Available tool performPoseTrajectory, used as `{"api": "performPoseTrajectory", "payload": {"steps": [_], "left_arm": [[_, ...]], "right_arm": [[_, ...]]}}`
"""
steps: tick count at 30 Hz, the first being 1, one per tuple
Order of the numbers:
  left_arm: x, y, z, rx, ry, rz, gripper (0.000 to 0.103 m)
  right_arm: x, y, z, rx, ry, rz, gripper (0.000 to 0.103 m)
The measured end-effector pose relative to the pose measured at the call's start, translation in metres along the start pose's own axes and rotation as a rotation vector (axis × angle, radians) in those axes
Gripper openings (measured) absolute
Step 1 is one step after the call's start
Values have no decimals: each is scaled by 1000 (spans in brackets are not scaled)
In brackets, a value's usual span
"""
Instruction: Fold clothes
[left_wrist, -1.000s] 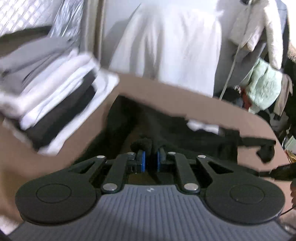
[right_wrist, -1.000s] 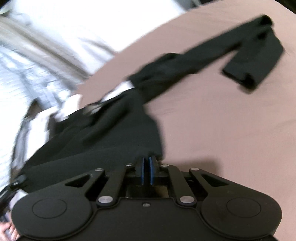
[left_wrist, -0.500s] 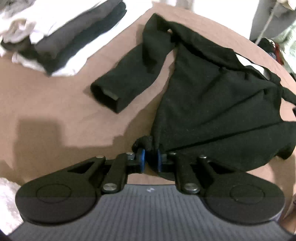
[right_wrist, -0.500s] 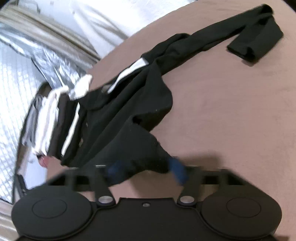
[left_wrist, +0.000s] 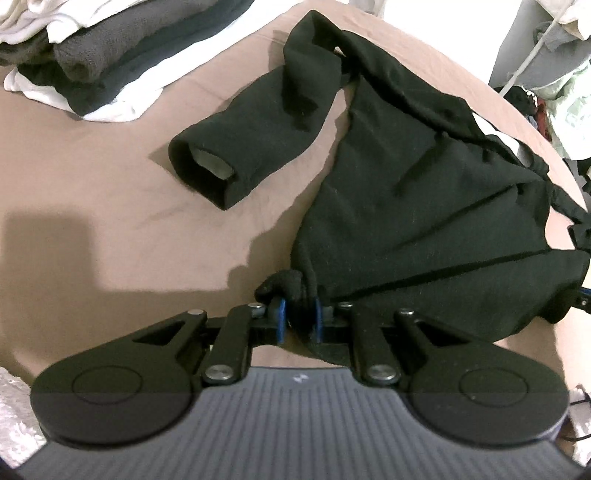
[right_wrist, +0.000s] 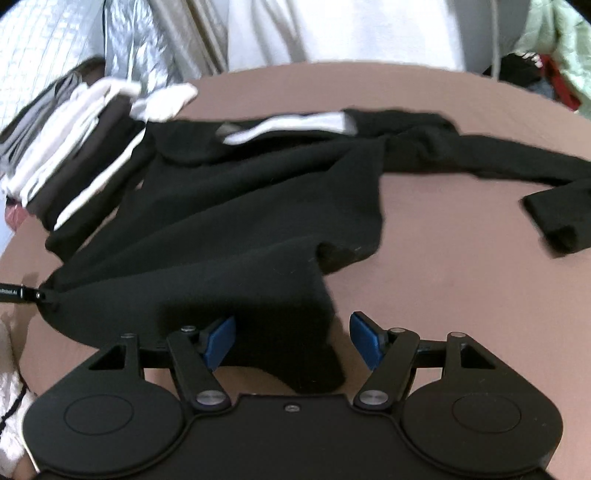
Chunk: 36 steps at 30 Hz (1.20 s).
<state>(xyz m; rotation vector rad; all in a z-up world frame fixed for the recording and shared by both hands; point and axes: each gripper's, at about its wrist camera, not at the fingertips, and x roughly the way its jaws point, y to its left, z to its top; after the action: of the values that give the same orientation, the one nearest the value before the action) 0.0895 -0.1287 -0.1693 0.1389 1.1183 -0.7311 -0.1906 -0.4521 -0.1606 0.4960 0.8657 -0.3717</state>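
Left gripper (left_wrist: 298, 314) clamped on bunched hem corner of black sweater (left_wrist: 424, 206); pinch point partly buried in fabric. Right gripper (right_wrist: 291, 338) spread wide, hem lying loose between blue pads (right_wrist: 221, 339). Sweater sprawled flat on brown table (left_wrist: 92, 192), far sleeve cut off. Folded stack (left_wrist: 110, 55) beyond, blurred.

black sweater (right_wrist: 236, 206) | right sleeve cut off at frame edge | stack (right_wrist: 70, 140) blurred
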Motion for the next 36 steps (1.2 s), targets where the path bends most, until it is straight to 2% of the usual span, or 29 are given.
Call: {"api": "performPoseTrajectory", "payload": {"steps": [1,2,3,4,5,6,7,8,11,13,15,17,18,21,23,26,27,28,29,30,31,33,36], "left_arm": [[3,-2,0,3,-2,5,20],[6,-5,-1,5,-3,10,28],[9,-7,-1,8,-5,14,35],[14,-11,0,21,-3,28,35],[15,-16,1,39,-8,44,33],[16,-21,3,56,-14,61,28],[9,-20,4,57,-32,59,21],[1,-18,4,54,-53,55,12],[-23,-14,6,46,-114,42,9],[-39,-11,6,41,-155,33,9],[-55,-8,7,36,-196,25,8],[-47,-7,2,43,-128,3,9],[-43,-7,-1,48,-91,-8,9],[-20,-14,-14,86,-16,71,12],[-12,-21,-22,148,-4,180,17],[-23,-29,-25,233,-23,233,25],[-29,-29,-24,252,-33,239,31],[-36,-31,-22,267,-54,246,34],[-47,-33,-20,258,-107,243,38],[-58,-34,-19,245,-166,238,40],[-69,-35,-17,232,-224,233,40],[-91,-37,-14,205,-341,222,42],[-107,-42,-7,192,-424,166,48]], "right_arm": [[5,0,-1,1,20,10,73],[10,0,-3,-2,36,16,72],[16,1,-5,-7,54,12,66],[22,2,-6,-1,79,-6,40],[20,3,-5,3,84,9,20],[16,5,-3,5,82,36,10],[12,6,-2,7,80,63,6],[3,5,2,40,67,109,6],[-40,0,11,128,34,264,6],[-72,3,10,173,36,306,6],[-105,14,-1,158,13,329,6],[-119,25,-17,119,32,275,5],[-118,31,-26,90,52,213,5],[-89,39,-57,33,169,-14,6],[-81,43,-71,73,186,-26,10],[-83,47,-85,134,166,-25,13],[-90,51,-85,115,140,-53,15],[-99,55,-84,84,111,-90,27],[-109,59,-81,40,72,-128,43],[-121,63,-77,-11,24,-161,48],[-130,64,-71,-59,-26,-182,52],[-146,64,-58,-142,-118,-202,53],[-161,63,-36,-238,-238,-185,56]]}}
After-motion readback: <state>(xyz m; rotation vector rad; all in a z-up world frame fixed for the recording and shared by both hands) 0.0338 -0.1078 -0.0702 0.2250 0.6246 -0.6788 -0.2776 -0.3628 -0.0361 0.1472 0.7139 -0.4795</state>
